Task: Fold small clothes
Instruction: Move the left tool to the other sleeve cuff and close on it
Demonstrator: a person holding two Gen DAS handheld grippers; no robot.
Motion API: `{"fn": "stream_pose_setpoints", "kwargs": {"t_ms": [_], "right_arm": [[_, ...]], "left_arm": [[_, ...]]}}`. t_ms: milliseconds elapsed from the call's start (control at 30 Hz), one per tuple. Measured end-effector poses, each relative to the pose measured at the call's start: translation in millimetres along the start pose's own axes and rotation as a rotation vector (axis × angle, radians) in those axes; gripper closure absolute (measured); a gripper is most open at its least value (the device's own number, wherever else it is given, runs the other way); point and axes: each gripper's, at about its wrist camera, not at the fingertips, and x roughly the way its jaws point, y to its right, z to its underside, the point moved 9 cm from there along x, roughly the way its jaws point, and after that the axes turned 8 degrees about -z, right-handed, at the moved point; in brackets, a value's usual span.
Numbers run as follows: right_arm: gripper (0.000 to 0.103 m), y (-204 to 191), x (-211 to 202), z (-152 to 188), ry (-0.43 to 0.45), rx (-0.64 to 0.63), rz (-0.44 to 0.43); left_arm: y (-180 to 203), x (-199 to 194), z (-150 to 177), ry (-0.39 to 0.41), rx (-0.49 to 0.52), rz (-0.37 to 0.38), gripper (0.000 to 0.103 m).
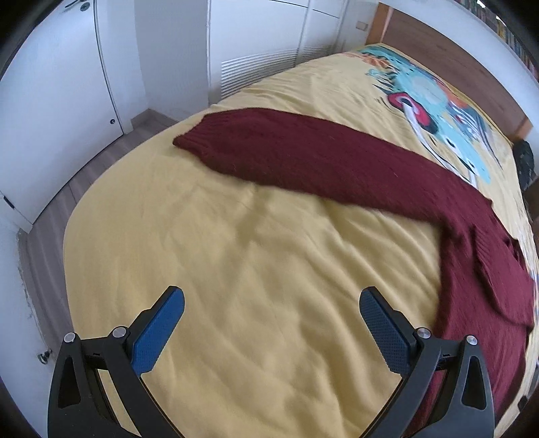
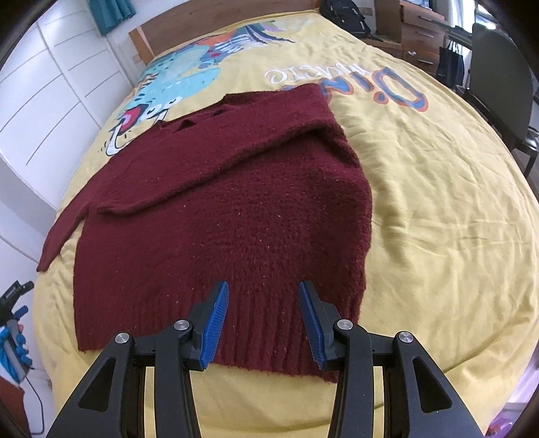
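A dark red knitted sweater (image 2: 235, 209) lies flat on the yellow bedspread (image 2: 438, 202). Its right sleeve is folded across the body; its left sleeve (image 1: 303, 158) stretches out straight toward the bed's left edge. My right gripper (image 2: 264, 289) is open and empty, hovering just above the ribbed hem. My left gripper (image 1: 271, 300) is open wide and empty over bare bedspread (image 1: 235, 269), with the sleeve well ahead of it and the sweater body to its right. The left gripper also shows at the far left edge of the right wrist view (image 2: 13, 303).
The bedspread carries a cartoon print (image 2: 188, 81) near the wooden headboard (image 2: 215, 17). White wardrobe doors (image 1: 60, 84) and wood floor (image 1: 101, 161) lie left of the bed. A dark chair (image 2: 498, 74), a drawer unit (image 2: 417, 30) and a black backpack (image 2: 343, 17) stand on the right.
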Motion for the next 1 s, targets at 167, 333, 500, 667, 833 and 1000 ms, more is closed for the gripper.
{"fn": "stream_pose_setpoints", "kwargs": {"t_ms": [167, 333, 500, 667, 833, 1000], "right_arm": [[0.058, -1, 15, -2, -0.022, 0.000, 0.005], [0.058, 1, 23, -5, -0.036, -0.006, 0.016], [0.058, 8, 26, -7, -0.045, 0.004, 0.028], [0.058, 13, 30, -8, -0.055, 0.008, 0.040], [0.058, 15, 33, -8, -0.066, -0.003, 0.058], [0.058, 13, 37, -6, -0.076, -0.023, 0.070]], "left_arm": [[-16, 26, -36, 0.007, -0.048, -0.034, 0.001], [-33, 61, -65, -0.018, -0.111, -0.068, 0.001], [-52, 93, -81, -0.061, -0.206, -0.060, 0.007], [-67, 113, -91, -0.097, -0.301, -0.011, 0.018], [-70, 123, -103, -0.110, -0.335, 0.051, 0.026], [-64, 128, -116, -0.113, -0.355, 0.129, 0.035]]}}
